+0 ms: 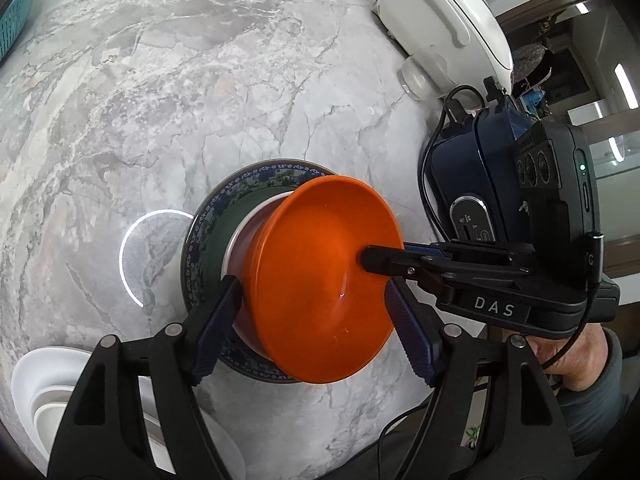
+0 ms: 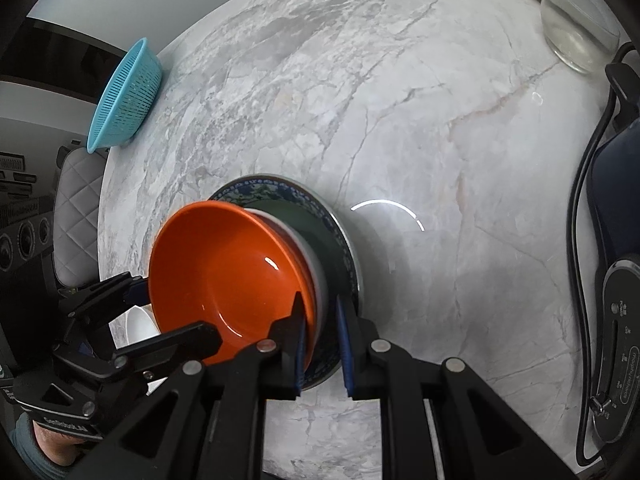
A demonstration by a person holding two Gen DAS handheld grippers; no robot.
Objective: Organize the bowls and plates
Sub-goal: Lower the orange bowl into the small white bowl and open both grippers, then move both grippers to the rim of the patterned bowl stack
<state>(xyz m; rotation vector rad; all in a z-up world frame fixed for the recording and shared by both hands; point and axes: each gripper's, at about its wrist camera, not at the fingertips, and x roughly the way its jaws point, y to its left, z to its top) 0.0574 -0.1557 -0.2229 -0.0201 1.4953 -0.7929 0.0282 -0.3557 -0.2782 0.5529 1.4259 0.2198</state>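
Your orange bowl (image 1: pixel 320 276) sits nested in a white bowl (image 1: pixel 256 216), which rests on the blue-patterned plate (image 1: pixel 256 178); the stack stands near the middle of the marble table (image 1: pixel 200 80), toward the edge closest to you. Your right gripper (image 2: pixel 322 340) is clamped nearly closed on the orange bowl's rim, one finger inside the bowl and one outside, on the side of the stack facing your right hand. Your left gripper (image 1: pixel 316 328) stands spread wide, a finger on each side of the bowl; its pads look close to the rim without pressing, so it holds nothing. The bowl lies straight ahead of the left tool and below it, between its fingers, while the right alone has the grip. Judging from this, any lift or shift of the bowl falls to your right hand. More white dishes (image 1: pixel 52 392) sit at the table's near edge on your left.
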